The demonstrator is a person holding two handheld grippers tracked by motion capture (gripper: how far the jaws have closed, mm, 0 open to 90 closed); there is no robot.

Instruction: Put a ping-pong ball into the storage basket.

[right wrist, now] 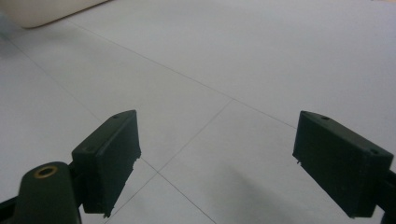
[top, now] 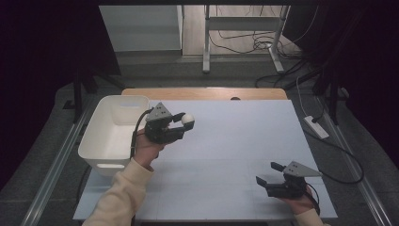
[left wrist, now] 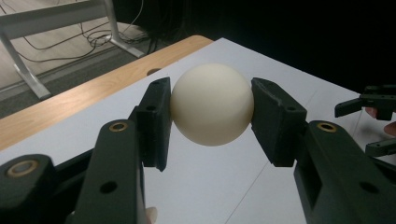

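Observation:
A cream-white ball (left wrist: 211, 103) sits clamped between the two black pads of my left gripper (left wrist: 209, 116). From above, the same ball (top: 188, 118) shows at the tip of the left gripper (top: 183, 123), held above the white table just right of the bin. My right gripper (top: 268, 173) rests low near the table's front right corner, jaws wide apart. In the right gripper view its jaws (right wrist: 217, 158) frame bare tabletop with nothing between them. The right gripper (left wrist: 369, 121) also appears far off at the edge of the left gripper view.
A white plastic bin (top: 113, 134) stands at the table's left edge, beside the left hand. A wooden strip (top: 207, 93) runs along the far edge of the white table (top: 235, 141). Beyond it are a metal stand and floor cables (top: 254, 44). A power strip (top: 316, 126) lies on the floor at the right.

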